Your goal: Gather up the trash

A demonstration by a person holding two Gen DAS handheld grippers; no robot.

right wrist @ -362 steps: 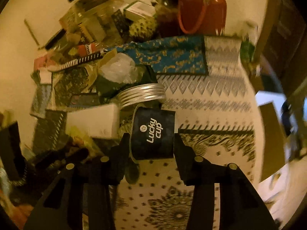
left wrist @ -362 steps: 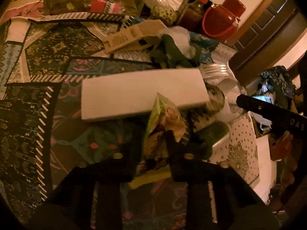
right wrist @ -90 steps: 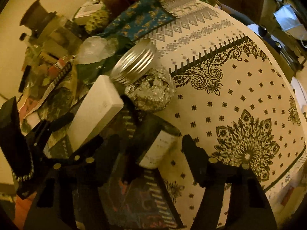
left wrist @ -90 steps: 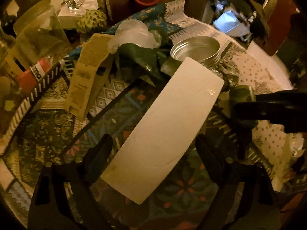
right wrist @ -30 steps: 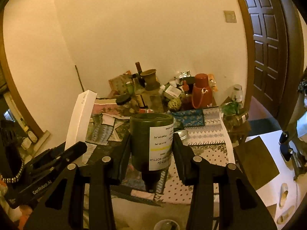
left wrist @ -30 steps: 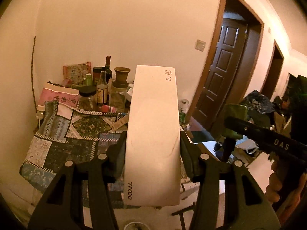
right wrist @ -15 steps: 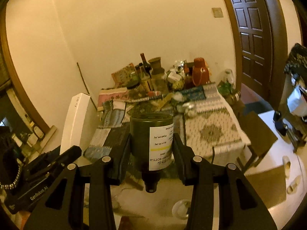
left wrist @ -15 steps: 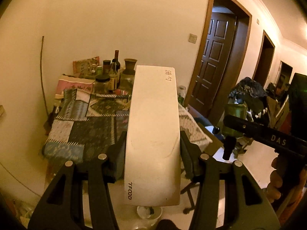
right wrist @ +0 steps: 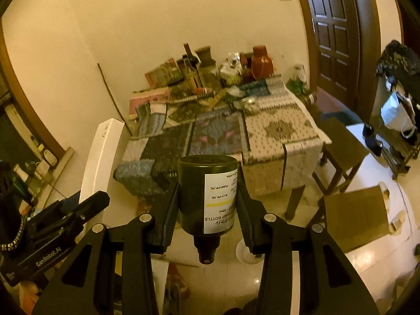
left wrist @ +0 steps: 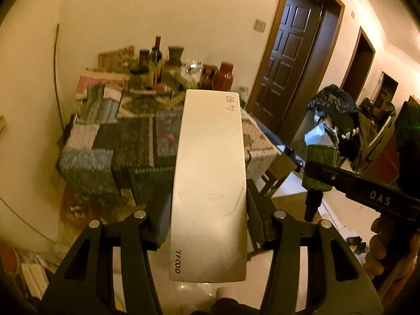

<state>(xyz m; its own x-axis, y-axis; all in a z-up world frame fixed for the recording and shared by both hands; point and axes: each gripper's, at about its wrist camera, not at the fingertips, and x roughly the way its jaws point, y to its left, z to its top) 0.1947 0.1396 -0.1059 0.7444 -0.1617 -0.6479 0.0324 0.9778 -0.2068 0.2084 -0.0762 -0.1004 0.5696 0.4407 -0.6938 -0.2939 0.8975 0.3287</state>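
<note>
White and long, the box (left wrist: 210, 183) sits clamped between the fingers of the left gripper (left wrist: 210, 225), held up in the air well away from the table (left wrist: 131, 136), its far end pointing toward the bottles (left wrist: 155, 63) crowded along the table's far edge by the wall. Just beside it the right gripper (right wrist: 207, 210) grips a dark green bottle (right wrist: 202, 197) upside down, neck toward the floor, also clear of the patterned tablecloth (right wrist: 275, 128).

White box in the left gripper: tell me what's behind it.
Behind the white box is the cloth-covered table, with bottles at its far edge. The box hides the table's middle strip.
</note>
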